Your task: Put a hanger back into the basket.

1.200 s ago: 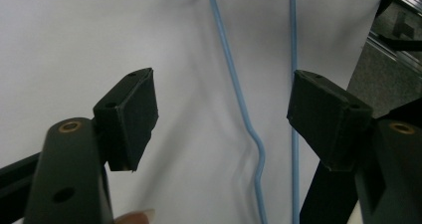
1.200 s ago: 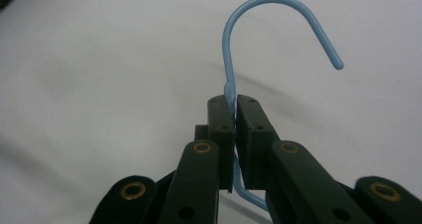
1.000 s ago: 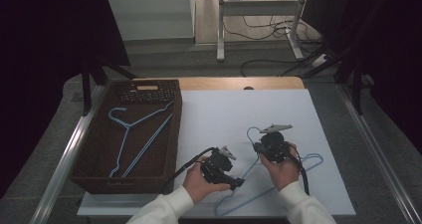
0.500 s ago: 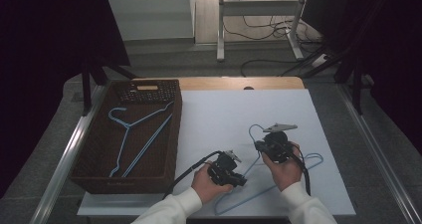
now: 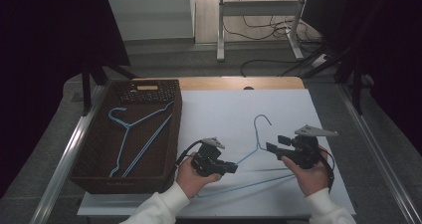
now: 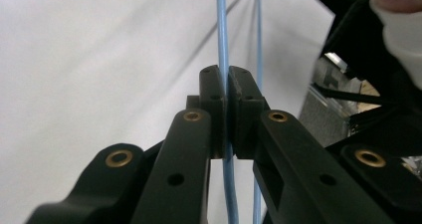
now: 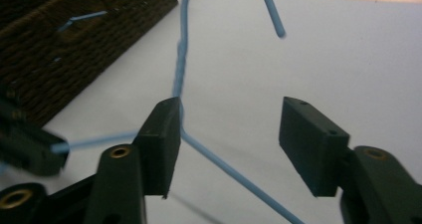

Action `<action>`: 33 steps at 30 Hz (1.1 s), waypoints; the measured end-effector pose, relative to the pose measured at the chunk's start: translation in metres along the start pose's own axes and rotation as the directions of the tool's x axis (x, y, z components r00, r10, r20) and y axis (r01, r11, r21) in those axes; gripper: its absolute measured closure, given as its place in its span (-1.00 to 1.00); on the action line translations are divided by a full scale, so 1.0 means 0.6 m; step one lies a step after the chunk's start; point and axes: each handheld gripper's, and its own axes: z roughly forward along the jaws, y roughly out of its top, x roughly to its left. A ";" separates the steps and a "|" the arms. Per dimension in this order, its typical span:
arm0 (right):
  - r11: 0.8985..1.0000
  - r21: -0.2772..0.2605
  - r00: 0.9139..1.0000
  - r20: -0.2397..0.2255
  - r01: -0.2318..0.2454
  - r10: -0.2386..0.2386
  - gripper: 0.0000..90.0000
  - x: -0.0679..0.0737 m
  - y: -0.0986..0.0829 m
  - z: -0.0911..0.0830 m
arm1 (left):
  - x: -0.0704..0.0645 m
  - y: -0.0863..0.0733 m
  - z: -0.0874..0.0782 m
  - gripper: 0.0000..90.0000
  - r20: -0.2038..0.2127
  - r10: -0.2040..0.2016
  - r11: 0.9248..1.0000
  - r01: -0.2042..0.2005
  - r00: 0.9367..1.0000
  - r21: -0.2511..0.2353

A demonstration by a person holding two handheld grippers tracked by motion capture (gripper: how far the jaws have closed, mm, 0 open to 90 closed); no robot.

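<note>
A blue wire hanger (image 5: 257,137) lies on the white table (image 5: 224,109), hook pointing away from me. My left gripper (image 5: 230,168) is shut on one of its sloping arms; in the left gripper view the jaws (image 6: 228,84) are clamped on the blue wire (image 6: 222,45). My right gripper (image 5: 271,146) hovers just right of the hanger's neck, jaws pointing left. In the right gripper view it stands open (image 7: 229,129). The twisted neck (image 7: 179,69) passes just beside its left pad (image 7: 161,134), and nothing is gripped.
A dark wicker basket (image 5: 94,149) stands at the table's left with two more blue hangers (image 5: 132,129) lying inside. Its corner shows in the right gripper view (image 7: 59,50). Metal rails run along both table sides. Cables and a desk frame lie on the floor behind.
The right gripper has drawn back to the right, uncovering the hanger's hook and neck. The left gripper has shifted slightly left with the hanger's arm in it, and the hanger has come leftward.
</note>
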 end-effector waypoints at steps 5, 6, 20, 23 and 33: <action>1.000 -0.013 0.998 -0.056 0.022 -0.023 -0.36 -0.002 -0.017 -0.031 | -0.012 0.007 -0.052 0.93 -0.004 0.033 0.999 -0.033 0.999 -0.032; 0.999 -0.015 0.997 -0.067 0.031 -0.032 -0.40 -0.003 -0.020 -0.037 | -0.013 0.008 -0.064 0.93 -0.008 0.029 0.998 -0.030 1.000 -0.050; 0.998 0.051 0.997 -0.064 0.039 -0.036 -0.49 -0.024 -0.044 -0.029 | -0.006 -0.018 -0.268 0.93 -0.107 0.019 0.959 -0.048 0.994 -0.278; 0.996 0.077 0.997 -0.066 0.051 -0.046 -0.49 -0.023 -0.046 -0.023 | 0.005 -0.033 -0.304 0.93 -0.120 0.007 0.948 -0.045 0.993 -0.315; 0.987 0.140 0.996 -0.054 0.082 -0.075 -0.49 -0.023 -0.056 -0.002 | 0.065 -0.112 -0.428 0.93 -0.196 -0.104 0.893 0.005 0.975 -0.449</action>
